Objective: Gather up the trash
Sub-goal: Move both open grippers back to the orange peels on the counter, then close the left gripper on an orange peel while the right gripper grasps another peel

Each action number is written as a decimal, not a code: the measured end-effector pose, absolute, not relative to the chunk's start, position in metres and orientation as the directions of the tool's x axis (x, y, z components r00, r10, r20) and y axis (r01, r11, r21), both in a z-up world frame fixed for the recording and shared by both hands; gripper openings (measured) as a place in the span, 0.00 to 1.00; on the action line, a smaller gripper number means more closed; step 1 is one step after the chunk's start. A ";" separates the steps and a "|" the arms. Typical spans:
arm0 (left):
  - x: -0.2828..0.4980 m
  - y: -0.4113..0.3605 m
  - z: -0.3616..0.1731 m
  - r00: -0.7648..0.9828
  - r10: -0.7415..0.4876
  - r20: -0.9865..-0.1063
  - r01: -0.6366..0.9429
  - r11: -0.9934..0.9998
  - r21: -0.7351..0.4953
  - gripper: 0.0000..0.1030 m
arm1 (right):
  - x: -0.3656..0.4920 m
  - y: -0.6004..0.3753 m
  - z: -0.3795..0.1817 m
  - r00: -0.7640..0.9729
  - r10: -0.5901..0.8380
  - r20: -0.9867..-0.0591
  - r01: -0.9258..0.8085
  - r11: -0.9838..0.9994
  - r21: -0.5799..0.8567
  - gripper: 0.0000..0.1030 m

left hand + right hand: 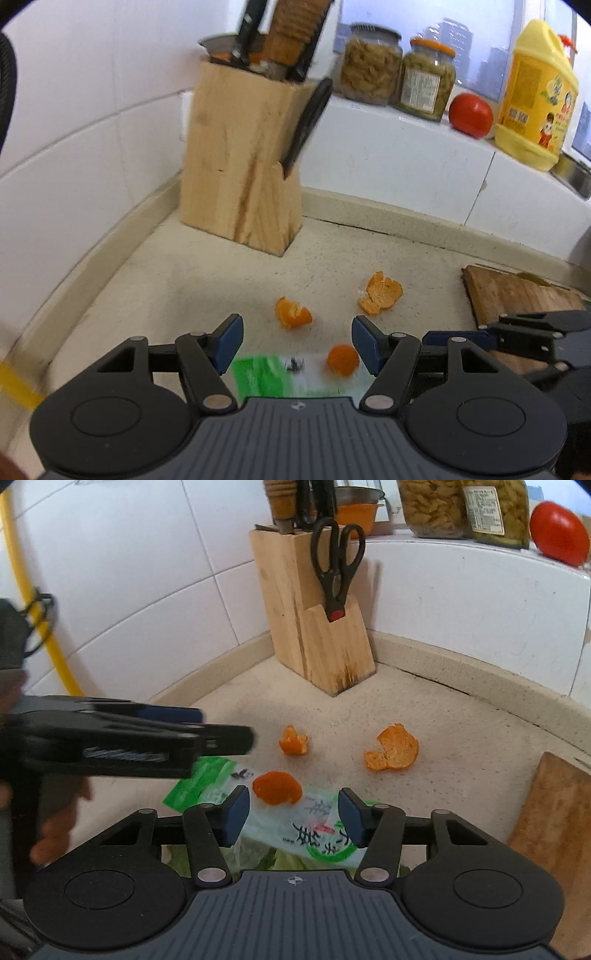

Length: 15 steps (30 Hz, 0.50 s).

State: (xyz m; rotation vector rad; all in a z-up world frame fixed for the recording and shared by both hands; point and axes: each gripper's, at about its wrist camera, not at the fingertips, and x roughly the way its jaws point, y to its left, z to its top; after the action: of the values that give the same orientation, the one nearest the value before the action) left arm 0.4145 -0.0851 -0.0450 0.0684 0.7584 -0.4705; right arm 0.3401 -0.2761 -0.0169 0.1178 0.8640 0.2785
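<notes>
Tabletop (pixel 461 738) is showing speckled beige w/ a matching beige rim; wall tiles (pixel 129 572) are showing plain white. Three peel pieces (pixel 393 748) are glowing bright orange, paler on the inside. Plastic bag (pixel 207 779) is showing green & white w/ dark green characters and a small red mark. Knife block (pixel 314 627) is showing pale wood w/ dark streaks near its base; scissors (pixel 338 568) are showing black w/ a red dot. Tomato (pixel 471 114) is showing red, detergent bottle (pixel 535 99) yellow w/ a printed label. Cutting board (pixel 554 830) is showing worn brown. Both grippers are showing black w/ blue pads (pixel 231 341) on the jaws.
</notes>
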 end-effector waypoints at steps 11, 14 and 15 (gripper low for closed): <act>0.468 -0.107 -0.089 0.538 -0.403 -0.740 0.447 0.881 -0.156 0.51 | 0.364 -0.265 -0.043 0.591 0.325 -0.738 -0.198 0.946 0.258 0.39; 0.473 -0.109 -0.097 0.514 -0.408 -0.754 0.452 0.876 -0.165 0.39 | 0.365 -0.265 -0.049 0.577 0.314 -0.754 -0.183 0.949 0.255 0.24; 0.475 -0.110 -0.099 0.510 -0.407 -0.758 0.452 0.877 -0.167 0.32 | 0.365 -0.267 -0.049 0.577 0.317 -0.753 -0.175 0.948 0.265 0.20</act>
State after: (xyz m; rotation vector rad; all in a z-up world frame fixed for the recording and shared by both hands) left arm 0.4746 -0.1101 -0.0991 0.0547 0.8977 -0.5170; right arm 0.3654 -0.2672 -0.0492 0.1684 0.9124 0.2896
